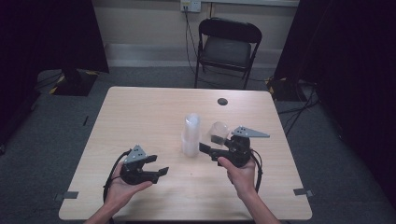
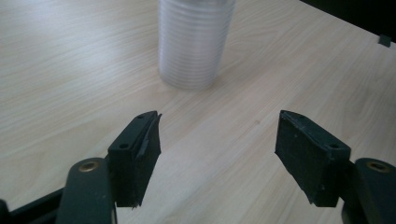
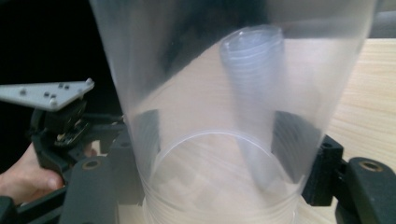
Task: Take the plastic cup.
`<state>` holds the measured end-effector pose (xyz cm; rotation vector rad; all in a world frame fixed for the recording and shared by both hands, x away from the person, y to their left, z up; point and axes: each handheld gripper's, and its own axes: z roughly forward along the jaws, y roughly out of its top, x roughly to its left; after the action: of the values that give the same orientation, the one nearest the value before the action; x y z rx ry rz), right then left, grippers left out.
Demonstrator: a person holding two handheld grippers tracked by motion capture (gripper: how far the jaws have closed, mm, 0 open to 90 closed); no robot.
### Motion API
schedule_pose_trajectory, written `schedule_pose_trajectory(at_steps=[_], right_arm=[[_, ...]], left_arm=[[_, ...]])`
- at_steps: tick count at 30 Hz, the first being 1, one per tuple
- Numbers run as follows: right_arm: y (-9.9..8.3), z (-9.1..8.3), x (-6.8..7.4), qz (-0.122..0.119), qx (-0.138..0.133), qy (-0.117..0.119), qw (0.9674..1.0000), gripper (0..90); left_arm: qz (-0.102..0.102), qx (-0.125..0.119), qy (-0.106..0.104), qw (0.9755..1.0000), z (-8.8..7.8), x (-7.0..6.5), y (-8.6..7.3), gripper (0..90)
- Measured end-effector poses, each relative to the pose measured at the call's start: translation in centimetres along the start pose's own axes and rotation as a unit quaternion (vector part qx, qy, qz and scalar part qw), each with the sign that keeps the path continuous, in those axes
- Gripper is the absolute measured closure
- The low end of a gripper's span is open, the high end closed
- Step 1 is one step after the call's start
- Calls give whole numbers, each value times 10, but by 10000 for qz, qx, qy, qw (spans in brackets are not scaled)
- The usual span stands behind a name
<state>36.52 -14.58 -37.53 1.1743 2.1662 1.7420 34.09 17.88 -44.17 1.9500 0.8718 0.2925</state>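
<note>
From over the counter, the person's forearms run off the bottom edge, so nothing past the wrists can be seen. The small dark round thing near the far edge is too small to identify. In the left claw's own view, the stack of clear cups is cut off at the top, so its height is unknown there. In the right claw's view, the single clear cup sits so close that its rim runs past the frame; its wall blurs both pads and the stack behind it. The left hand is cropped at the frame's edge.
</note>
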Motion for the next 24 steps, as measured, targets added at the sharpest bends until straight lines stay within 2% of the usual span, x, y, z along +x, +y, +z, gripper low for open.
schedule_pose_trajectory(at_steps=[3, 5, 8, 10, 12, 15, 16, 17, 18, 20, 23, 24], right_arm=[[-4, 1, 1, 58, 37, 103, 9999, 324], [-5, 3, 2, 160, 58, 198, 9997, 325], [-8, 3, 3, 228, 58, 206, 9995, 332], [-10, 2, 3, 274, 79, 211, 9994, 334], [-14, 3, 1, 374, 87, 265, 9989, 335], [-21, 8, -1, 540, 187, 364, 9977, 335], [-23, 10, -1, 566, 229, 379, 9974, 335], [-24, 11, 0, 587, 245, 396, 9972, 335], [-26, 13, 0, 622, 271, 434, 9968, 335], [-31, 18, 2, 669, 354, 504, 9959, 335], [-36, 24, 6, 820, 411, 647, 9937, 335], [-37, 25, 7, 871, 402, 662, 9932, 335]], left_arm=[[6, -72, -121, 9999, 4, -5, 10, 338], [202, -18, -163, 9997, 9, -12, 16, 346], [277, -109, -405, 9987, 16, -20, 24, 366], [299, -199, -420, 9985, 20, -24, 25, 381], [298, -190, -517, 9980, 26, -28, 24, 399], [357, -213, -493, 9979, 28, -33, 22, 456], [310, -316, -520, 9977, 26, -34, 22, 454], [156, -374, -556, 9976, 25, -33, 21, 422], [32, -378, -497, 9980, 23, -33, 21, 385], [120, -489, -458, 9977, 19, -34, 19, 385], [180, -595, -521, 9967, 15, -35, 17, 492], [178, -588, -483, 9969, 15, -35, 17, 503]])
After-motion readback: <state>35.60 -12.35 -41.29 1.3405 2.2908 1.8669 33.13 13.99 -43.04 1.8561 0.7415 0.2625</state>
